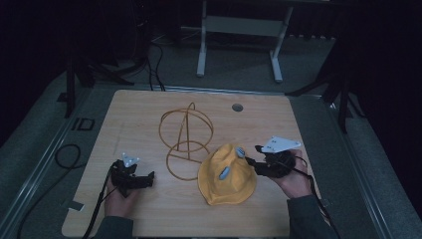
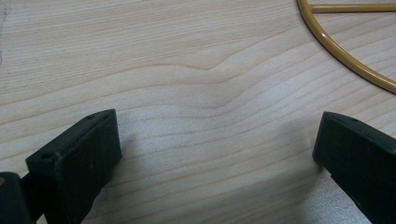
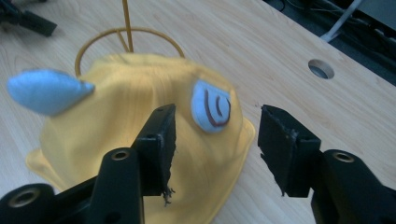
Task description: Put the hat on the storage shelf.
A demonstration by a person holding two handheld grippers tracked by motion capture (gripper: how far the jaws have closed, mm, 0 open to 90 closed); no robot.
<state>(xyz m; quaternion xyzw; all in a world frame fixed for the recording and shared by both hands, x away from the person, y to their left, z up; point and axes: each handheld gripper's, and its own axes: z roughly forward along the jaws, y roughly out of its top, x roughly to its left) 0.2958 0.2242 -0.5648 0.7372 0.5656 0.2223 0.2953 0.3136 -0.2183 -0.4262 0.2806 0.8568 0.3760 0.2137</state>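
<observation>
- The left gripper (image 1: 148, 178) sits low over the wooden table (image 1: 149, 114), held in the person's left hand (image 1: 119, 199); its jaws are spread wide with only bare wood between them.
- In the left gripper view, that gripper (image 2: 217, 149) has a curve of the wire stand (image 2: 348, 63) ahead of it and toward its right jaw, well clear of both jaws.
- The right gripper (image 1: 251, 155) is held in the person's right hand (image 1: 293, 181), with a grey three-cornered plate on top; its jaws are parted and grip nothing.
- The yellow hat (image 1: 226, 175) lies on the table directly in front of the right gripper, its nearer edge just at the jaw tips.
- In the right gripper view, the right gripper (image 3: 215, 140) hangs over the hat (image 3: 116, 121); one jaw overlaps the yellow cloth, the other is over bare table just beside the brim. Whether either jaw touches the cloth cannot be told.
- A pale blue patch with a dark drawn curl (image 3: 211, 112) sits on the hat just beyond the gap between the jaws.
- A pale blue pointed ear (image 3: 46, 91) sticks out of the hat farther ahead, on the far side from the patch.
- The wire stand (image 3: 126, 35) stands just behind the hat, touching or nearly touching it.
- A round hole in the table (image 3: 321, 68) lies farther ahead of the right gripper, past the hat.
</observation>
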